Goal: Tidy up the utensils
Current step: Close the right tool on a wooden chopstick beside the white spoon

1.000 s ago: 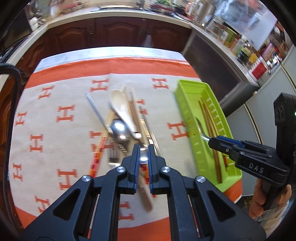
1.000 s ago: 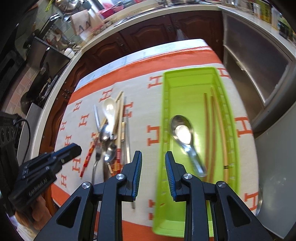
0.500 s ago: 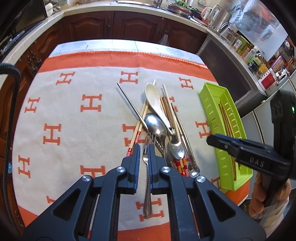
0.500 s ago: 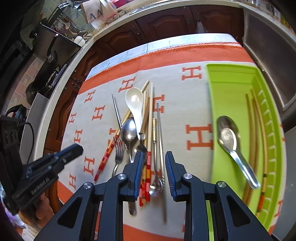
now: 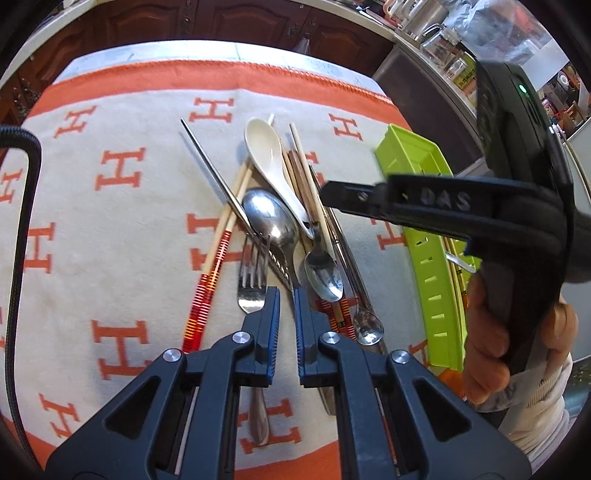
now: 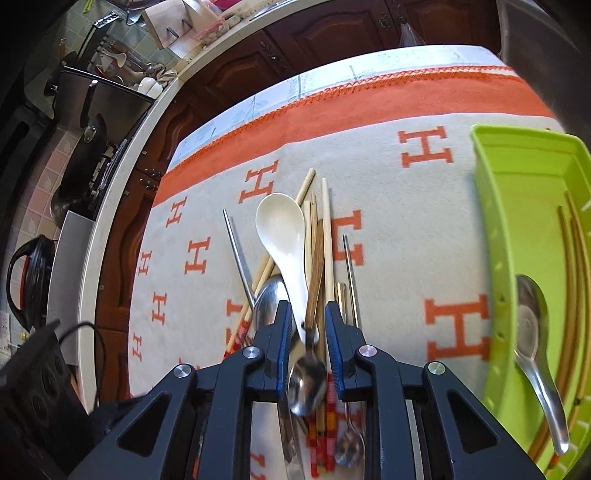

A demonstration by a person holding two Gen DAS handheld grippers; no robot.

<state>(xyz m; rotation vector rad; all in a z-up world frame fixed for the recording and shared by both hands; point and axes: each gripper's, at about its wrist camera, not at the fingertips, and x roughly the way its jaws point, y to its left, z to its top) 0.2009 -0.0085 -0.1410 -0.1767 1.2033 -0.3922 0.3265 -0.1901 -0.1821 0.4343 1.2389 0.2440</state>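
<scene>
A pile of utensils lies mid-cloth: a white ceramic spoon [image 5: 264,155] [image 6: 282,229], a large metal spoon [image 5: 269,218], a fork [image 5: 251,284], a small metal spoon [image 5: 325,273], red-banded chopsticks [image 5: 210,280] and a metal chopstick [image 5: 207,162]. My left gripper [image 5: 286,291] hangs shut and empty just above the fork's tines and the large spoon's handle. My right gripper [image 6: 307,310] [image 5: 328,194] hovers over the pile, its jaws closing. The white spoon's handle and a brown chopstick lie below, between them, untouched. The green tray [image 6: 495,206] [image 5: 432,266] holds a metal spoon [image 6: 532,328] and chopsticks [image 6: 576,258].
The orange and cream cloth [image 5: 122,229] covers the table. A black cable [image 5: 22,221] curves along the left edge. A person's hand [image 5: 517,332] grips the right tool beside the tray. Dark cabinets [image 6: 332,33] and a cluttered counter [image 5: 443,40] stand behind.
My right gripper has swung left from above the tray to above the utensil pile, lower, with narrower jaws. My left gripper has sunk closer to the fork and spoon handles.
</scene>
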